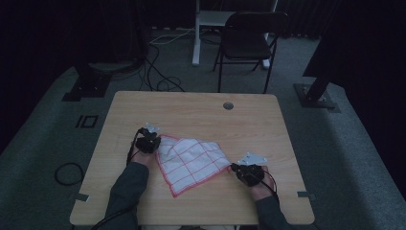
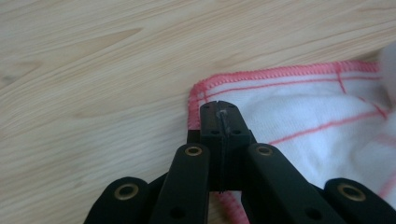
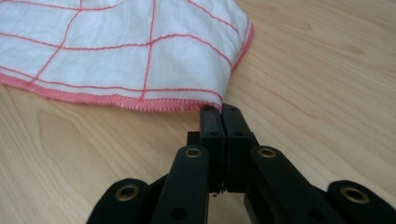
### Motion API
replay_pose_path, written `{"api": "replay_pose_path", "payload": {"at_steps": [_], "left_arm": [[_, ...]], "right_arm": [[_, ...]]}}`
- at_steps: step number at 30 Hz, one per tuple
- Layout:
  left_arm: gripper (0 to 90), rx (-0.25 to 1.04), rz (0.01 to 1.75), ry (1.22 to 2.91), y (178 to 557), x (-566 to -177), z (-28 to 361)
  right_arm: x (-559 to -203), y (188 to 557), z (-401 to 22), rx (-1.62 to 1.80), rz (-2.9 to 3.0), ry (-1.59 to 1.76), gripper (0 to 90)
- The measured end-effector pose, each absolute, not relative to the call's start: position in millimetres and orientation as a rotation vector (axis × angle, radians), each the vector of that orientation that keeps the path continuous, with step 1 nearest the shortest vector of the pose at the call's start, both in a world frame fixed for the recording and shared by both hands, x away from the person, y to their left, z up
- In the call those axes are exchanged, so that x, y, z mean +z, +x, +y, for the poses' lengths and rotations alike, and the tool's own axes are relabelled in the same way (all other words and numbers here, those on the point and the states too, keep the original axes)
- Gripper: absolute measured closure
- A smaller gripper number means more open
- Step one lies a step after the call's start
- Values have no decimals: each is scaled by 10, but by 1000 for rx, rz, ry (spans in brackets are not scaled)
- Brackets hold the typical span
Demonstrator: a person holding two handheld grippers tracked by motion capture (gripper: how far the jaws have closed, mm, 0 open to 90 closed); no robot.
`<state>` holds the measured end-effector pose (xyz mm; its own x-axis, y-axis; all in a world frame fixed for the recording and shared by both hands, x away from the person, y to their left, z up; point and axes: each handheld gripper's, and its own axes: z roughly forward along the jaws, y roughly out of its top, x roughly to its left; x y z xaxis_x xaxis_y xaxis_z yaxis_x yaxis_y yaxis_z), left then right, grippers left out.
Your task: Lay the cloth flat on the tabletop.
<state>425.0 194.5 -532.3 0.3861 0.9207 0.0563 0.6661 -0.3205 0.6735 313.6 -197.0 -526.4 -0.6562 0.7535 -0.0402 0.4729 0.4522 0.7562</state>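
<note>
A white cloth (image 1: pixel 191 163) with red lines lies near the table's (image 1: pixel 201 105) near edge. The left gripper (image 1: pixel 154 142) pinches its left corner; the right gripper (image 1: pixel 234 167) pinches its right corner.

Left tongs (image 1: pixel 154 143), right tongs (image 1: pixel 235 168) gripping cloth (image 1: pixel 190 162) corners on table (image 1: pixel 201 115).

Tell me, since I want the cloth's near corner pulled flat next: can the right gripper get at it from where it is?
Probably yes, once it lets go: the right gripper is shut on the cloth at another corner, and bare table lies between.
</note>
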Motion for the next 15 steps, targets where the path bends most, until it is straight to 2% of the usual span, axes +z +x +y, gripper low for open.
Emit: {"api": "replay_pose_path", "payload": {"at_steps": [5, 11, 15], "left_arm": [[900, 588, 1404, 2057, 4213, -5322, 2090], [900, 601, 1438, 2065, 4176, -5302, 2070], [828, 598, 1410, 2044, 4111, -5247, 2024]], "right_arm": [[-5259, 3089, -2068, 1041, 2330, 1054, 898], [-5245, 3027, -2071, 1043, 2342, 1037, 899], [-5243, 3018, -2041, 1050, 2356, 1030, 892]]}}
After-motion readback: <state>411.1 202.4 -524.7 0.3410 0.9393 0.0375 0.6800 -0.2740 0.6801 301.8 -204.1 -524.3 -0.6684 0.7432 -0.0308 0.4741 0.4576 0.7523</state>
